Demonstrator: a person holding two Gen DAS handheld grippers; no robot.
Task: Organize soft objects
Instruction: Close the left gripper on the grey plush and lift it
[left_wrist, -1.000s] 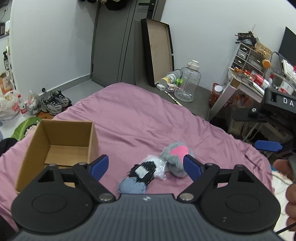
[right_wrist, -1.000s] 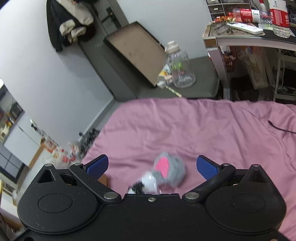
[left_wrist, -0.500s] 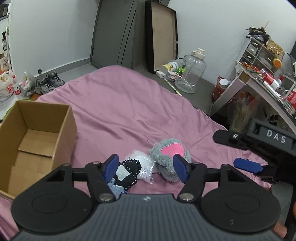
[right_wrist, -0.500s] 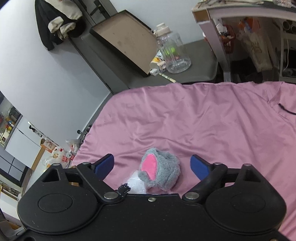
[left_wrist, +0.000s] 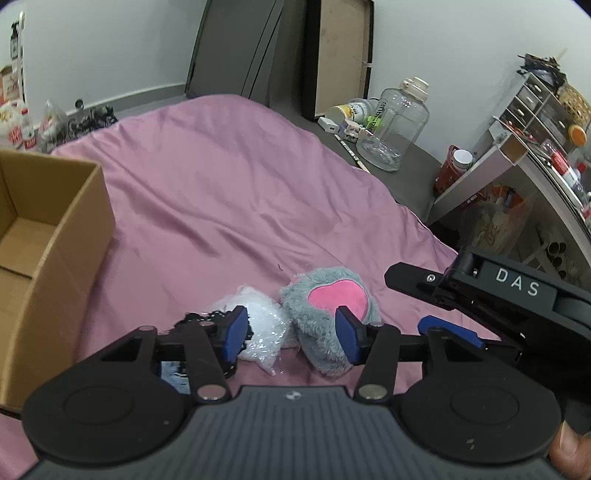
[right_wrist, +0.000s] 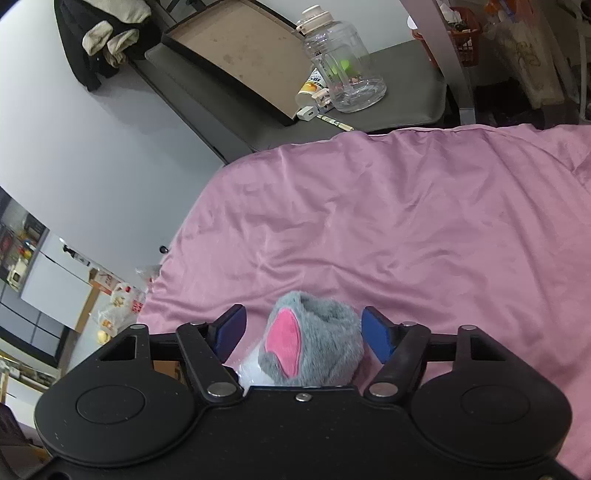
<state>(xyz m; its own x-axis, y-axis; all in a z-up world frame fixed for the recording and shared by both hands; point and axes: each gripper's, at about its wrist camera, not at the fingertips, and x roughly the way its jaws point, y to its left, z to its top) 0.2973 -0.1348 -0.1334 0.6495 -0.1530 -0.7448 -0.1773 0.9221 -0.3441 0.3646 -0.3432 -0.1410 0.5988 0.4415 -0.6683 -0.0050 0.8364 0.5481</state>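
bed (left_wrist: 229, 192) lying pink | box (left_wrist: 55, 236) at 9 o'clock sitting empty | left tongs (left_wrist: 291, 338) closing around bag (left_wrist: 262, 325) | right tongs (right_wrist: 303, 332) closing around plush (right_wrist: 314, 339)

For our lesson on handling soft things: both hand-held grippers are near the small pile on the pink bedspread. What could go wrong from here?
1. The left hand-held gripper, jaws closing, frames the white plastic-wrapped bundle and the grey plush edge together; it may pinch both.
2. The right hand-held gripper, also closing, brackets the same plush; both could tug it.
3. The cardboard box stands off to the side, so a loose hold may drop things.
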